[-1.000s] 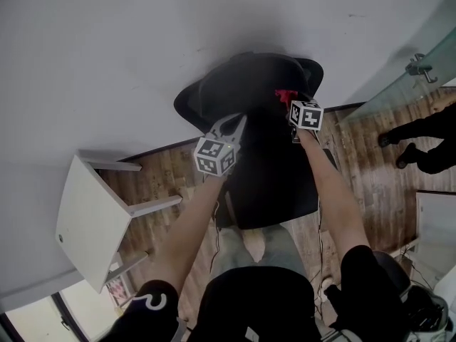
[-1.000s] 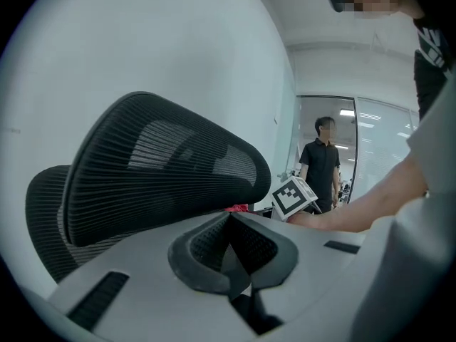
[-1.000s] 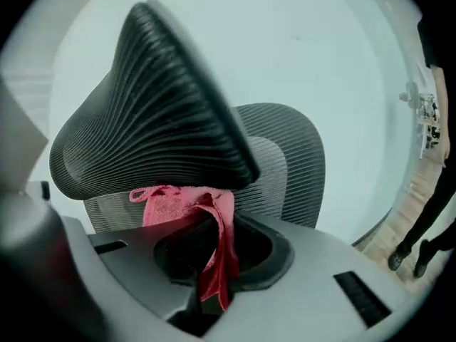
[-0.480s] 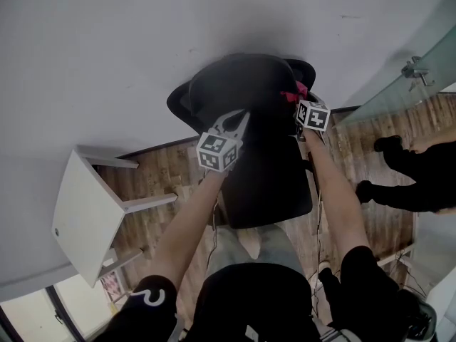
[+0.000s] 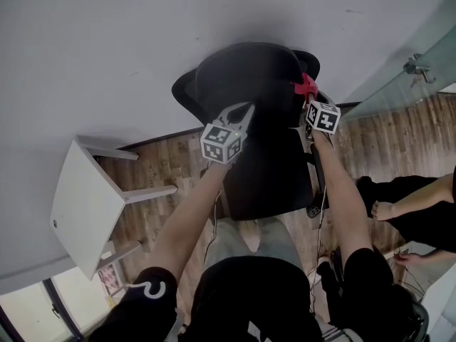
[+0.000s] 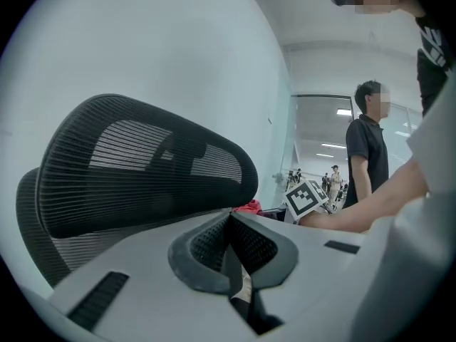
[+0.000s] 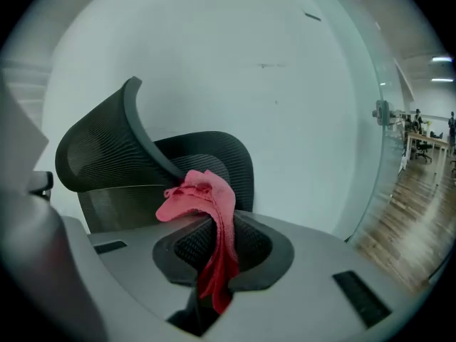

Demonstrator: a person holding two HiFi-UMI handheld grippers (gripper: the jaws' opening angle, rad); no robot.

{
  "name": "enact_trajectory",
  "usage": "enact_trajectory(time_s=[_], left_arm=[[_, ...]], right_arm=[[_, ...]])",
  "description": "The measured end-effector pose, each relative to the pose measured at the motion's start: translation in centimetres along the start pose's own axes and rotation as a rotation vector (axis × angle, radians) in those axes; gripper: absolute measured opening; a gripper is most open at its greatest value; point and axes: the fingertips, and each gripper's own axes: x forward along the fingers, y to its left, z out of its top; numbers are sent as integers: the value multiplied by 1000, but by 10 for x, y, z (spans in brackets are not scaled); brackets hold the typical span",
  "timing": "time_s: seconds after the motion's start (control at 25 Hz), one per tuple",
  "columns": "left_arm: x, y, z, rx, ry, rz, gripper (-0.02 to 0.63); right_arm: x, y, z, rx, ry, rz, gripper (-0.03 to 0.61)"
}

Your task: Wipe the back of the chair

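Observation:
A black mesh office chair (image 5: 263,155) stands against the white wall, with its headrest (image 5: 246,70) farthest from me. My right gripper (image 5: 308,100) is at the right upper edge of the chair back, shut on a red cloth (image 5: 306,87). In the right gripper view the red cloth (image 7: 206,198) hangs from the closed jaws in front of the chair back (image 7: 214,152). My left gripper (image 5: 241,114) hovers over the middle of the back. In the left gripper view the left gripper (image 6: 229,218) is shut and holds nothing, just below the headrest (image 6: 142,162).
A white table (image 5: 82,212) lies tipped on the wood floor at the left. At the right stands a glass wall with a metal handle (image 5: 417,66). A person's legs (image 5: 420,205) are at the right edge. Another person (image 6: 367,152) stands beyond the chair.
My right gripper has carried the red cloth farther up and to the right along the chair's edge. The left gripper rose slightly. The legs at the right moved nearer.

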Motion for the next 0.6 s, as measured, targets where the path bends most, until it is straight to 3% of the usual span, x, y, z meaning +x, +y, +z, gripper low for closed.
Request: enact_trajectory(time_s=[0.28,0.6], left_arm=[[-52,30,-10,-20,-14,24,25],[-137,94,-31,-48,-8,84,25]], right_arm=[[-9,73,-28,-30,27,54,66],[-2,204,-59,-67,50,166,66]])
